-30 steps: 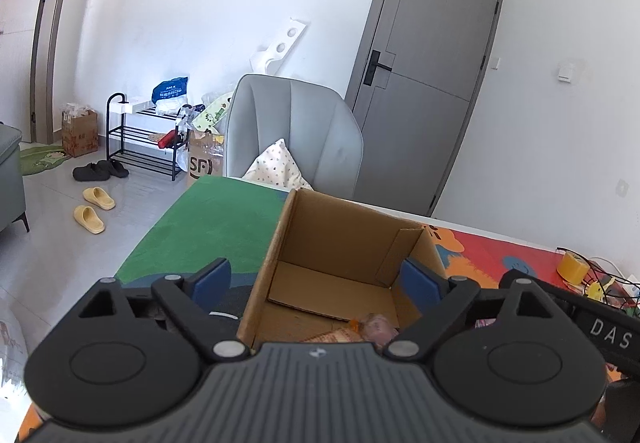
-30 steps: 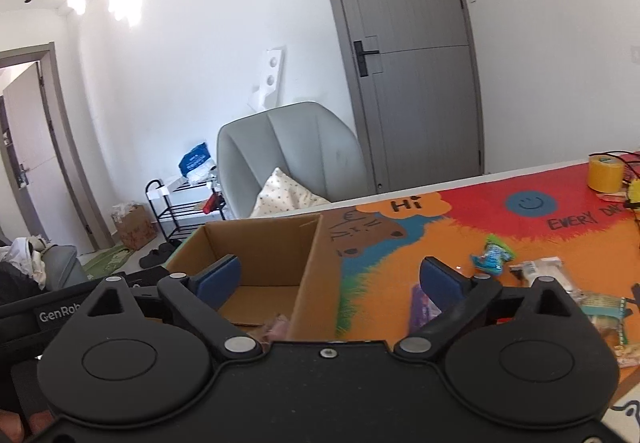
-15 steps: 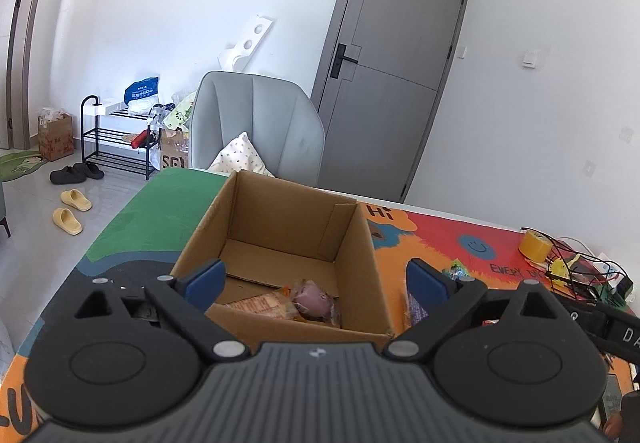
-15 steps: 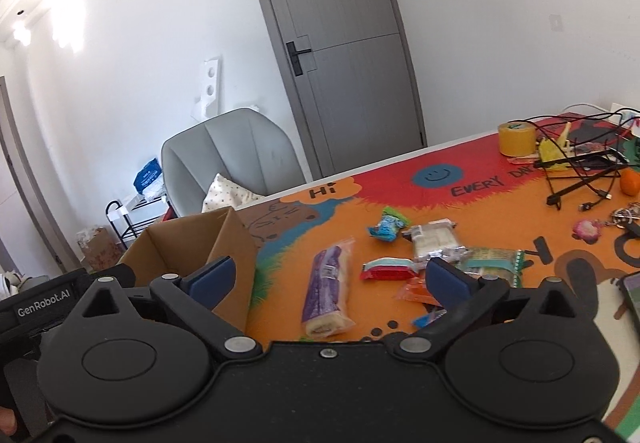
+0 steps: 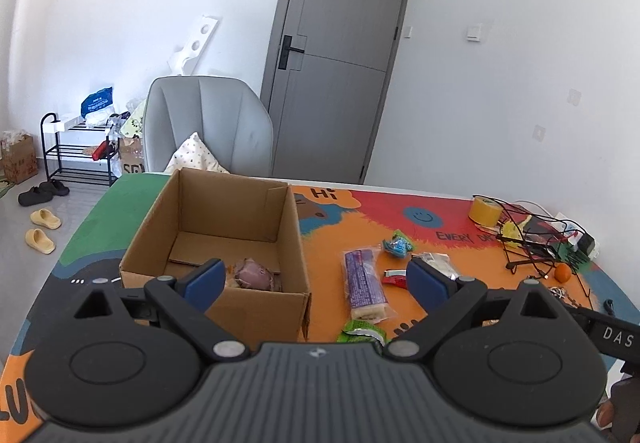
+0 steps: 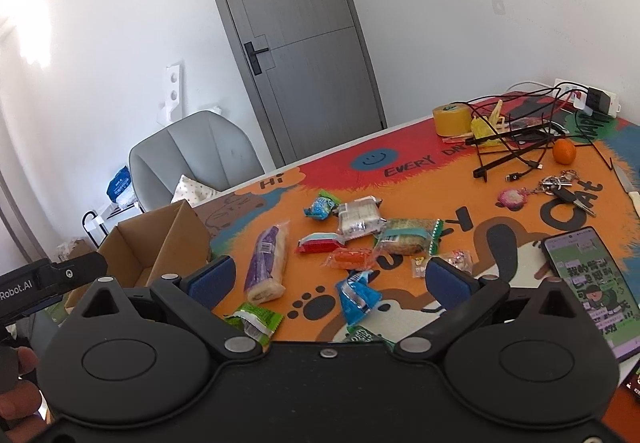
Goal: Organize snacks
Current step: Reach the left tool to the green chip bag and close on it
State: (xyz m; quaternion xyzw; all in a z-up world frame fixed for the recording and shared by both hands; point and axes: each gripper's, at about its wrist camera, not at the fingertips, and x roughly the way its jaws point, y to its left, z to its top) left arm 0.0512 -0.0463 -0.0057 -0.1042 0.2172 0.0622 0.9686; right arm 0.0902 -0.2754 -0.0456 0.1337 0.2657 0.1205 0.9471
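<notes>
Your loose wrapped snacks, among them a long purple-wrapped bread roll (image 6: 267, 263), lie on the colourful surface (image 6: 440, 179) beside the open brown cardboard box (image 5: 216, 231). Your left claw (image 5: 316, 283) and right claw (image 6: 330, 281) both hang released, holding nothing.

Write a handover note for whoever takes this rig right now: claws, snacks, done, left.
Left claw: open, holding nothing, above the near edge of the cardboard box.
Right claw: open, holding nothing, over the loose snacks.
Done: at least one pinkish packet lies in the box.
Left: on the mat beside the box, the purple bread pack, blue pouch, green pack, red bar, orange packet, white crackers and others.
</notes>
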